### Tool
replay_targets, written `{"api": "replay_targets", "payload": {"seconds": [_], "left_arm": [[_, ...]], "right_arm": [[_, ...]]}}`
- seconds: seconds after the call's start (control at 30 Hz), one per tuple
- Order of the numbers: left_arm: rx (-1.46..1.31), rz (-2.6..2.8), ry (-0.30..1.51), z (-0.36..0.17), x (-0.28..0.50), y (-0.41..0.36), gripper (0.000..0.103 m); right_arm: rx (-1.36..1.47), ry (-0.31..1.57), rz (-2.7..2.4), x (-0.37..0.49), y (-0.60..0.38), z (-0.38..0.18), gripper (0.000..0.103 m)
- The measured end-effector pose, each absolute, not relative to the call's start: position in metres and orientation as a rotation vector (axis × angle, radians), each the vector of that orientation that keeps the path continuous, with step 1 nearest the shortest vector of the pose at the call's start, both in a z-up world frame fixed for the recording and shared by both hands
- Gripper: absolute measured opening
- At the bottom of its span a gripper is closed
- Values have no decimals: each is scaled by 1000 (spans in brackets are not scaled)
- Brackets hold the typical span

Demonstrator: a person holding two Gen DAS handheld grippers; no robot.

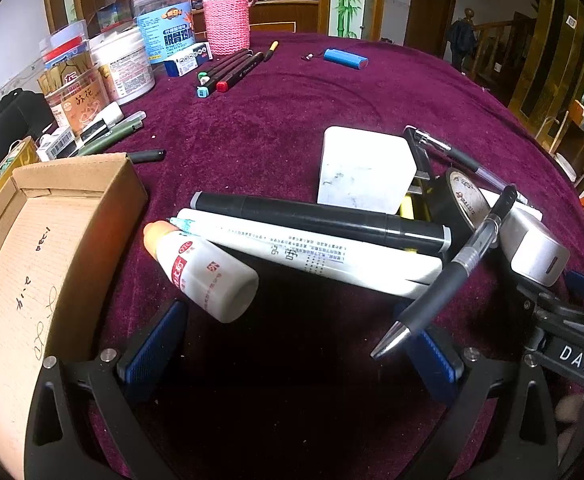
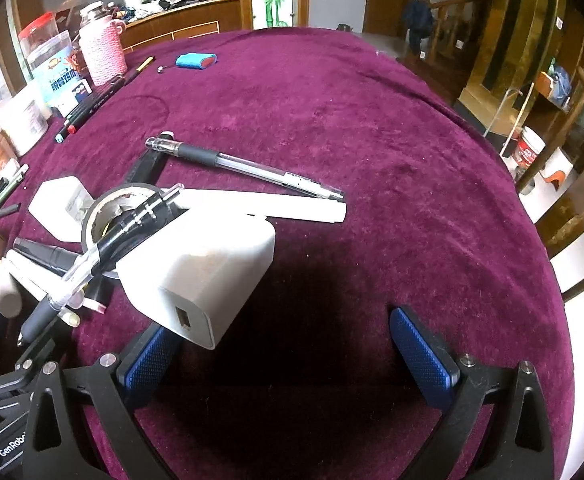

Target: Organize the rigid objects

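A pile of small items lies on the purple cloth. In the left wrist view: a white glue bottle point(image 1: 207, 270), a white tube point(image 1: 312, 254), a black marker point(image 1: 320, 216), a black click pen point(image 1: 448, 280), a black tape roll point(image 1: 462, 204), a white block point(image 1: 366, 170) and a white USB charger point(image 1: 532, 246). An open cardboard box point(image 1: 39, 248) stands at the left. My left gripper point(image 1: 292, 356) is open and empty, just short of the glue bottle. My right gripper point(image 2: 287, 354) is open and empty; the charger point(image 2: 203, 276) lies by its left finger point(image 2: 147, 364).
Jars point(image 1: 159, 20), a pink knitted bottle point(image 1: 227, 20), several markers point(image 1: 227, 70) and a blue battery pack point(image 1: 346, 58) stand at the far side. A clear gel pen point(image 2: 247, 166) and a white bar point(image 2: 267, 206) lie behind the charger. The table edge drops off at the right.
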State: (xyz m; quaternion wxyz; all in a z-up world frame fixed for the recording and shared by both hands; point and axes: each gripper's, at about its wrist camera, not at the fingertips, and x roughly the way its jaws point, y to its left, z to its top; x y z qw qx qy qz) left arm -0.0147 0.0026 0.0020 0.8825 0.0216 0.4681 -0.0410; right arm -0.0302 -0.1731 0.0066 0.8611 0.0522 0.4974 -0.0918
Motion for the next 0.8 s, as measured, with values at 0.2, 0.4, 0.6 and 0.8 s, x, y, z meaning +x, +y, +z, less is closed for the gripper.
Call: {"api": "replay_targets", "payload": {"seconds": [0.2,0.4,0.6,0.8], "left_arm": [[45,-69,965,2,-17,2,103],[55,-163,1020,5,-15,8,103],[113,-192,1013,3,-27,6,103],[107,-184,1019,4,-34,8,103]], "right_arm": [[105,1037,-192,-32,-173,6,102],[105,1036,-181,-33,-174,6,102],[95,1042,-175,-31,-172,6,102],[67,1043,-167,-30,-171,7,102]]}}
